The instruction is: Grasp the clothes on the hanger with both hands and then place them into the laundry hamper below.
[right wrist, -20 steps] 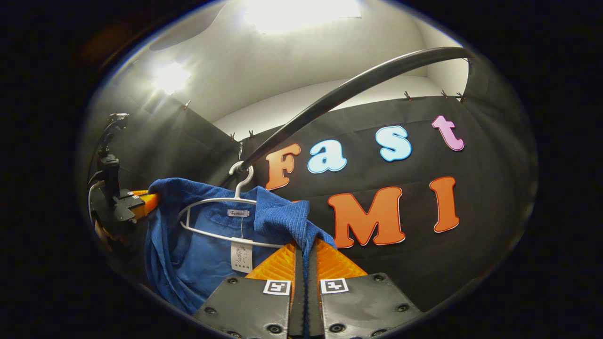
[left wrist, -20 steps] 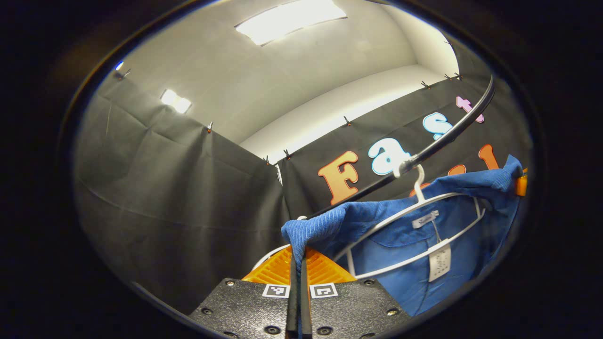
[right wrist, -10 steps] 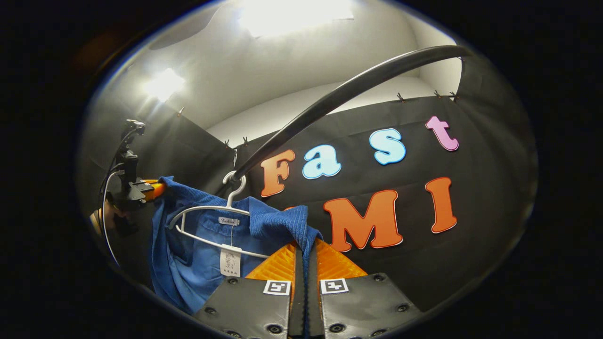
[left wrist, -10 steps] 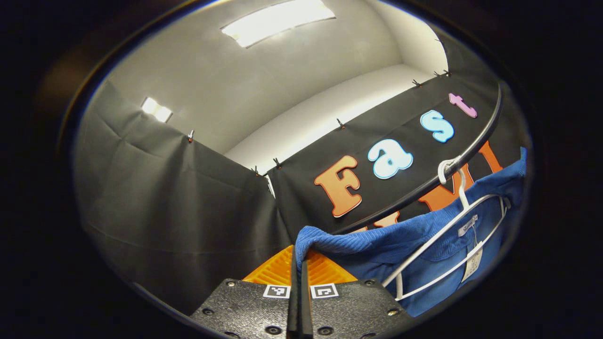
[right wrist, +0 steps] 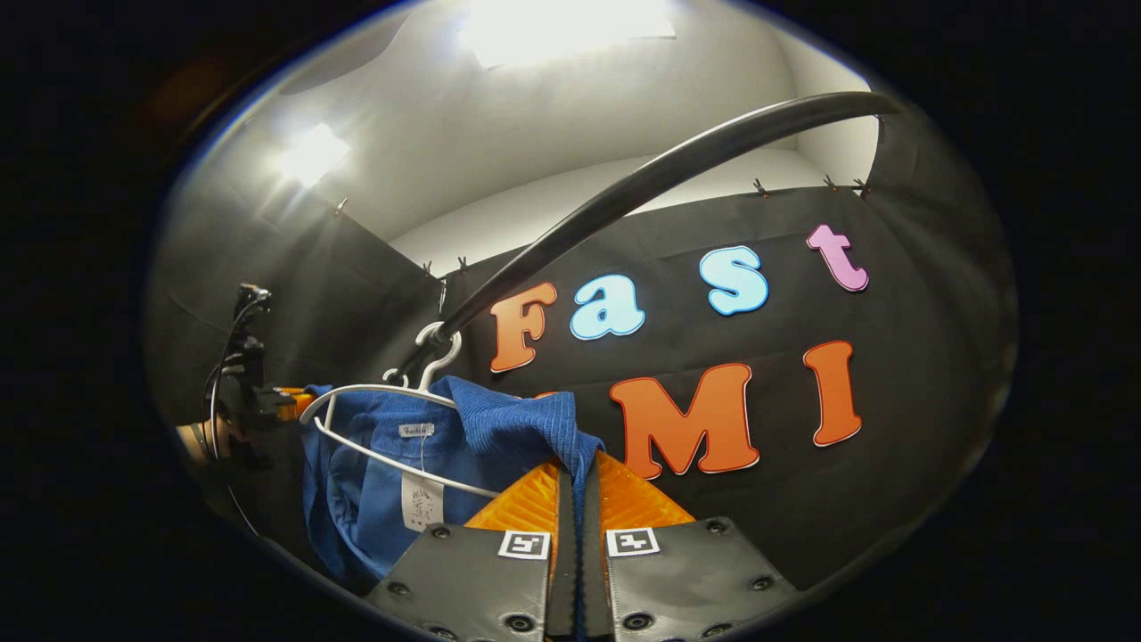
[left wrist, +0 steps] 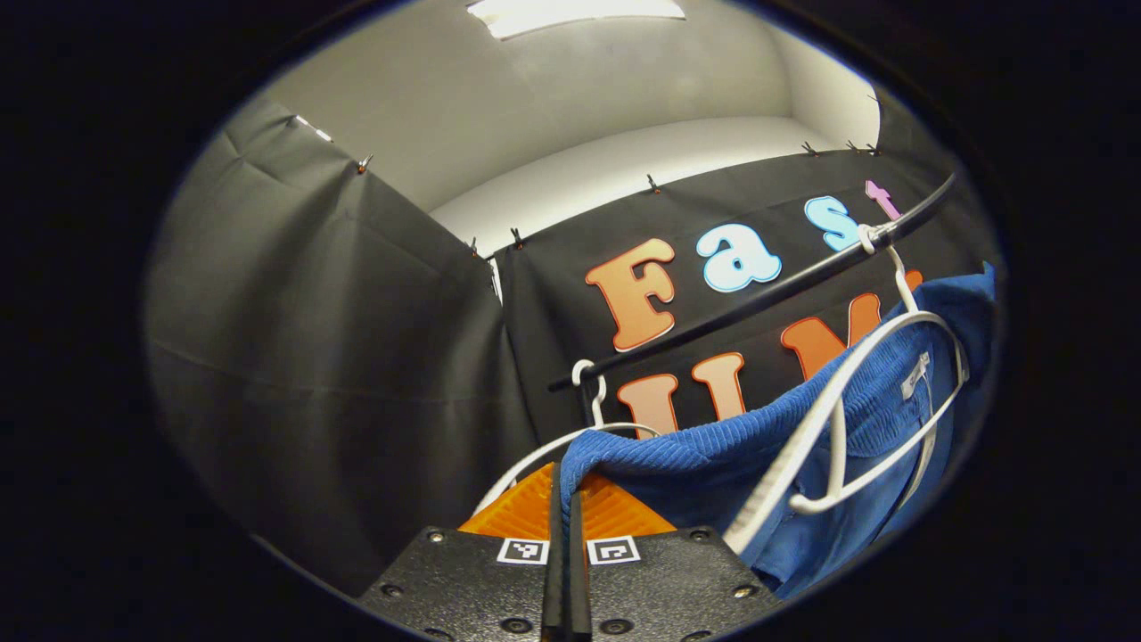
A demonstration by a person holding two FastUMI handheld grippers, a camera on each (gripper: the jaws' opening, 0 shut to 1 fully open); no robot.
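The left gripper (left wrist: pixel 562 499) and right gripper (right wrist: pixel 577 486) each pinch a shoulder of the blue garment (left wrist: pixel 713 455), stretched sideways between them across the white hanger (right wrist: pixel 374 392) under the black rail (right wrist: pixel 642 178); black cloth wall (left wrist: pixel 312 357) behind.

Left claw (left wrist: pixel 562 499) pinches the blue garment (left wrist: pixel 713 455), apparently half off its white hanger (left wrist: pixel 838 401).

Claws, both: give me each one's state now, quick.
Left claw: shut on the blue garment.
Right claw: shut on the blue garment.
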